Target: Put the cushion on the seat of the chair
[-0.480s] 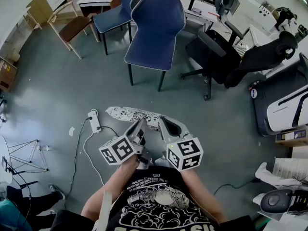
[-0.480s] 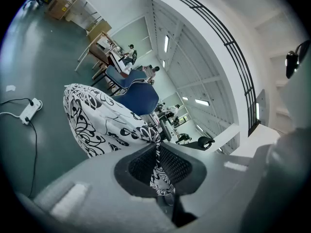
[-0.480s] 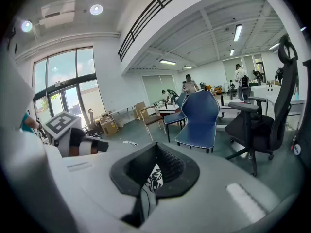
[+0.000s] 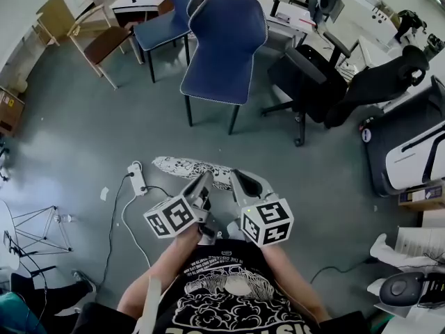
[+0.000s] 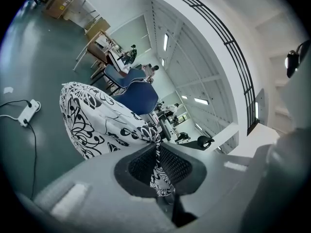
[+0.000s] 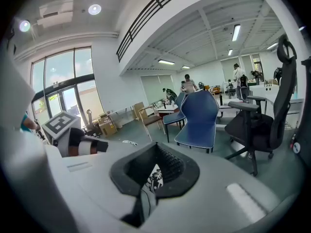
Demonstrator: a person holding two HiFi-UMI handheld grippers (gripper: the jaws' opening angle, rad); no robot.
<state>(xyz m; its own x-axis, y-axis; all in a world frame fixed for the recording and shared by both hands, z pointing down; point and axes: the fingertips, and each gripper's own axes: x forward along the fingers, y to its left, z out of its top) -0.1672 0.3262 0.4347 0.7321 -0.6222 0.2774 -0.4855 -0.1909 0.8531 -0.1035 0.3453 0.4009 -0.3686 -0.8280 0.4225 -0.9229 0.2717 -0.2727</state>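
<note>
Cushion (image 4: 191, 166) hung just ahead of both grippers, well short of the blue chair (image 4: 226, 44). The left gripper (image 4: 204, 179) and right gripper (image 4: 235, 177) each clamped its edge. Its fabric was white with black floral print. The left gripper view showed its bulk; the right gripper view showed 1 pinched scrap.

I can read no wording here for certain. My black T-shirt (image 4: 224, 287) carries white lettering around its print, upside down from my head camera and too small to make out.
</note>
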